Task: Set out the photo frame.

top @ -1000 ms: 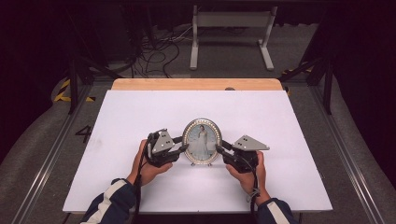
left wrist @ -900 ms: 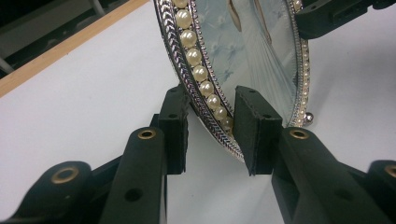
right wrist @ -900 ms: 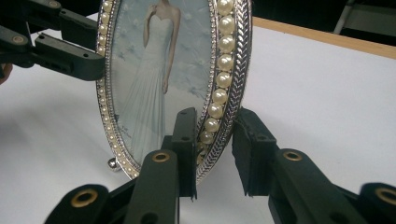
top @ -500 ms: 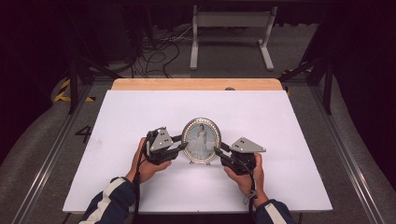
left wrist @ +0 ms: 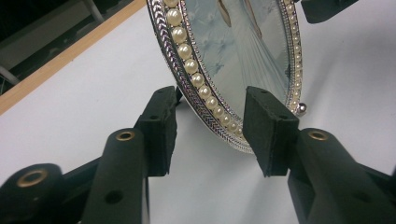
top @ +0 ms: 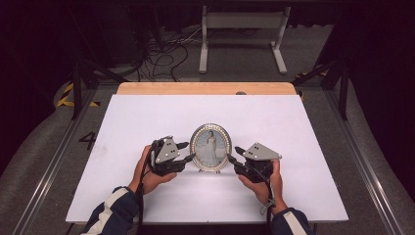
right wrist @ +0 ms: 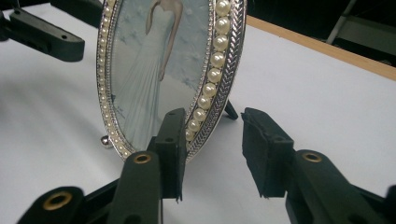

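Progress: I judged neither grip made yet | left gripper (top: 187,151) jaws apart, straddling the oval picture frame (top: 211,147) rim | right gripper (top: 234,154) jaws apart around the opposite rim | frame stood upright between them | left to do: close | white table (top: 147,112) bare beyond both grippers, edges well apart.

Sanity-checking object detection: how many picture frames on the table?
1. The oval picture frame stands upright mid-table, between the left gripper and right gripper, both open around its rim.
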{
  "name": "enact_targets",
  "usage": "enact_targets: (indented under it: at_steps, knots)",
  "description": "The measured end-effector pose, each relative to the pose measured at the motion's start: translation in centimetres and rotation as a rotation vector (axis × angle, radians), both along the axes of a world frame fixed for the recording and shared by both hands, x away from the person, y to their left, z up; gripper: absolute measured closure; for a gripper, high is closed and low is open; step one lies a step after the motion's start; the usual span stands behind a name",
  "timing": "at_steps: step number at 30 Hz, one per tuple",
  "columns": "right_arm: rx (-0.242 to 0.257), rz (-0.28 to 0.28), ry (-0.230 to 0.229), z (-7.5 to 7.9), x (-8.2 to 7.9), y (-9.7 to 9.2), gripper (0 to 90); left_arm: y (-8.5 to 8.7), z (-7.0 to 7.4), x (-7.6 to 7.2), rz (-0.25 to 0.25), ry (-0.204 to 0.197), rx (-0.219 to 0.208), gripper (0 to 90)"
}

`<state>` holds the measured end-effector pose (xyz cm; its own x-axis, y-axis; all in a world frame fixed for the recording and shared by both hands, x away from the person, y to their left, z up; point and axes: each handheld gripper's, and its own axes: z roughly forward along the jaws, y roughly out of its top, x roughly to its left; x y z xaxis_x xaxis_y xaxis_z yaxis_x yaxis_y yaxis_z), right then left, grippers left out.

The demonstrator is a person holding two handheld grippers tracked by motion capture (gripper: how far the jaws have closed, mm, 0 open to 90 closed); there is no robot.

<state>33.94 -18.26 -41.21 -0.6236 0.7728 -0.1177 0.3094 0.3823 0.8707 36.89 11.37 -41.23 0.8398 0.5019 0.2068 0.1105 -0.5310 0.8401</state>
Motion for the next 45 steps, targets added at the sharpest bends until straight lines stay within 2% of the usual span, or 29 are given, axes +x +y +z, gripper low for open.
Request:
enact_targets:
  at_steps: [4,7,11,13,18,24,26,33,45]
  knots:
    - [-0.016,0.008,0.001,-0.1,0.0,0.0,54.5,0.1,0.1,-0.3,0.001,-0.005,0.016,48.4]
    - [-0.050,0.025,-0.010,0.0,-0.2,0.1,52.1,0.3,0.0,-0.6,0.010,-0.011,0.031,44.5]
    - [-0.082,0.019,-0.018,0.1,-0.5,-0.1,45.2,0.7,-0.1,-0.9,0.029,-0.013,0.035,38.8]
    - [-0.088,0.017,-0.014,0.0,-0.5,-0.3,41.6,0.9,-0.2,-1.1,0.042,-0.018,0.046,35.0]
    - [-0.090,0.007,-0.010,0.1,-0.5,-1.2,35.5,1.9,-0.5,-1.2,0.059,-0.009,0.038,27.6]
    - [-0.099,-0.002,-0.014,-0.1,-0.7,-1.7,30.9,2.6,-0.7,-1.3,0.076,-0.006,0.042,23.3]
    - [-0.119,-0.004,-0.016,-0.3,-0.9,-1.8,28.3,2.9,-0.8,-1.5,0.086,-0.012,0.055,21.5]
    - [-0.148,0.002,-0.028,-0.6,-1.2,-2.1,24.7,3.9,-1.2,-1.7,0.089,-0.003,0.050,17.8]
    - [-0.163,-0.004,-0.020,-1.2,-1.5,-3.5,21.2,5.6,-1.5,-2.1,0.112,0.001,0.061,14.3]
